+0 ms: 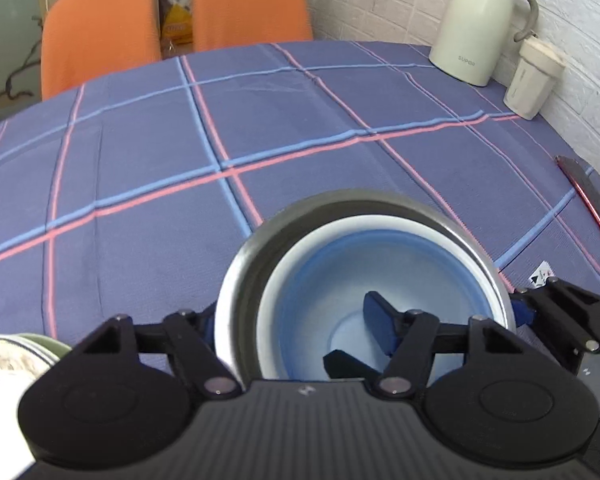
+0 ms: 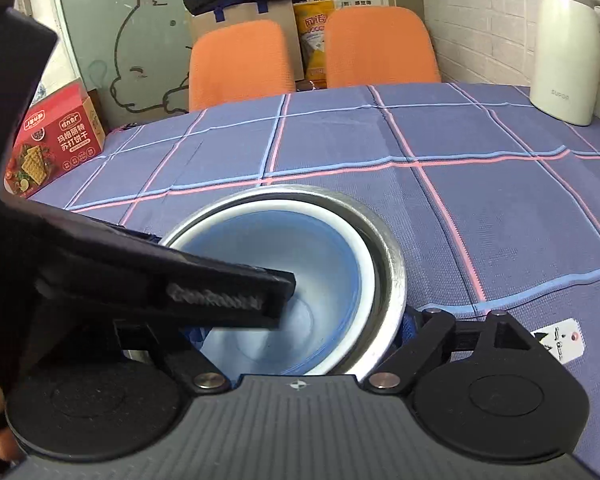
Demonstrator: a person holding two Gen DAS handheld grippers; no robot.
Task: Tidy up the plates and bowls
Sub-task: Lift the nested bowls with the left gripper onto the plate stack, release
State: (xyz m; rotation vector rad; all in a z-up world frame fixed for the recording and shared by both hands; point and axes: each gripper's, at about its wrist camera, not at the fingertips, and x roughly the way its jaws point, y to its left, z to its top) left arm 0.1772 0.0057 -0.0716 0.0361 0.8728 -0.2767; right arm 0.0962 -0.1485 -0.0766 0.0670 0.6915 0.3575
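Left gripper (image 1: pixel 290 316): fingers stood apart, one outside the steel bowl's (image 1: pixel 246 276) left wall, the other hanging inside the blue bowl (image 1: pixel 324 280) — gripping nothing.
Right gripper (image 2: pixel 300 332): one pad touched the steel bowl's outer right side; the other finger was hidden, so I cannot tell its state.
Location: blue bowl nested in steel bowl, on the checked tablecloth (image 1: pixel 140 152), near its front edge.
Orientation: both upright, mouths up; round, so no long axis — only a vertical one.
Step (judged): nesting done, stack being secured.
Next calls for: closing on one wall and lifting level.
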